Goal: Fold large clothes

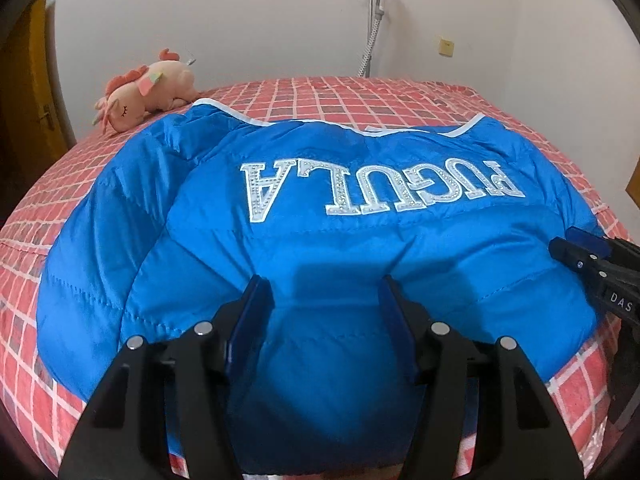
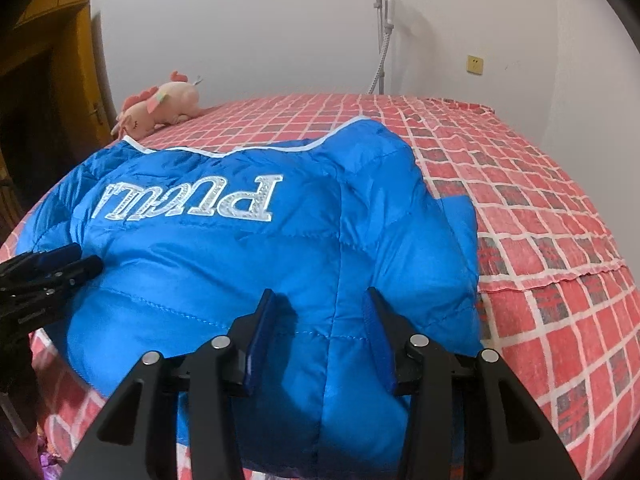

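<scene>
Blue padded jacket lies spread across the bed, back side up, white rhinestone lettering reading upside down from the near edge. White-trimmed hem toward the far edge; collar end hangs at the near edge, under both tools. Left sleeve area looks already laid in over the body, a quilted ridge running along that side.

Left tool: jaws part-way apart, blue pads either side of a puffed bulge of jacket fabric. Pads sit beside the cloth, no clear pinch seen; it reads as having no hold.

Right tool: jaws narrower, a raised seam of the jacket standing between the pads. Whether the pads press the fabric or only flank it, I cannot tell.

Step in hand, by my reading: taking the near end of the jacket to carry it over toward the far edge of the bed.

Doing it well:
- Bite through both layers, not just the slippery outer shell, or the top layer peels away.
- Close both tools at matching points either side of the centre seam, so the fold line runs straight.
- Lift together, level, and lay the edge down short of the white trim.
- Padding traps air; press flat after placing or it springs back.

Plush toy at the far left corner, well apart from the work.
</scene>
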{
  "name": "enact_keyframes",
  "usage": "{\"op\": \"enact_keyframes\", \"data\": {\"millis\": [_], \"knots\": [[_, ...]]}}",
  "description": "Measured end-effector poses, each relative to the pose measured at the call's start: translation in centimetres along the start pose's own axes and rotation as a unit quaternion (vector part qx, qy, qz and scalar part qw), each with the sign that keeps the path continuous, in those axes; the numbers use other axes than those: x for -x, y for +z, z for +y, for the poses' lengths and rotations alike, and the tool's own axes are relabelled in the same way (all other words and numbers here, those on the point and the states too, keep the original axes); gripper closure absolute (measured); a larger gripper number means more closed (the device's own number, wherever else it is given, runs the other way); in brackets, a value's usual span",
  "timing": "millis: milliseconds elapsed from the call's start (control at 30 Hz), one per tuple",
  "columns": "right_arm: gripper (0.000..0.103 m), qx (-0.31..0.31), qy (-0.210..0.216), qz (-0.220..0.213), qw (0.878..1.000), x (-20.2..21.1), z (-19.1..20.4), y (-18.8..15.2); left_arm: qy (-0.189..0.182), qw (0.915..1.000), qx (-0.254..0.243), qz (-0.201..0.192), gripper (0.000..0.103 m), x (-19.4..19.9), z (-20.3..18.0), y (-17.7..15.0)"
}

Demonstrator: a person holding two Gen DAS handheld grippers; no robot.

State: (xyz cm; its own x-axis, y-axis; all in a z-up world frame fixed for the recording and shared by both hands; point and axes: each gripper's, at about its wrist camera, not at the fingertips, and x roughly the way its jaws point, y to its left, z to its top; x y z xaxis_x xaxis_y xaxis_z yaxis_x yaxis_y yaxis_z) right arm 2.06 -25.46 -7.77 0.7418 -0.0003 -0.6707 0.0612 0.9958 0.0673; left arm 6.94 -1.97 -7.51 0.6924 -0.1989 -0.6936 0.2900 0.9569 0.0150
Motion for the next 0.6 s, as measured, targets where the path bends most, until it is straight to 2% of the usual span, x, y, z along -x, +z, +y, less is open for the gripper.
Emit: {"op": "enact_keyframes", "data": {"millis": [600], "knots": [[0.058, -0.011, 0.0, -0.001, 1.0, -0.04, 0.08, -0.1, -0.002, 1.0, 0.003, 0.001, 0.044, -0.22, 0.07, 0.01]]}}
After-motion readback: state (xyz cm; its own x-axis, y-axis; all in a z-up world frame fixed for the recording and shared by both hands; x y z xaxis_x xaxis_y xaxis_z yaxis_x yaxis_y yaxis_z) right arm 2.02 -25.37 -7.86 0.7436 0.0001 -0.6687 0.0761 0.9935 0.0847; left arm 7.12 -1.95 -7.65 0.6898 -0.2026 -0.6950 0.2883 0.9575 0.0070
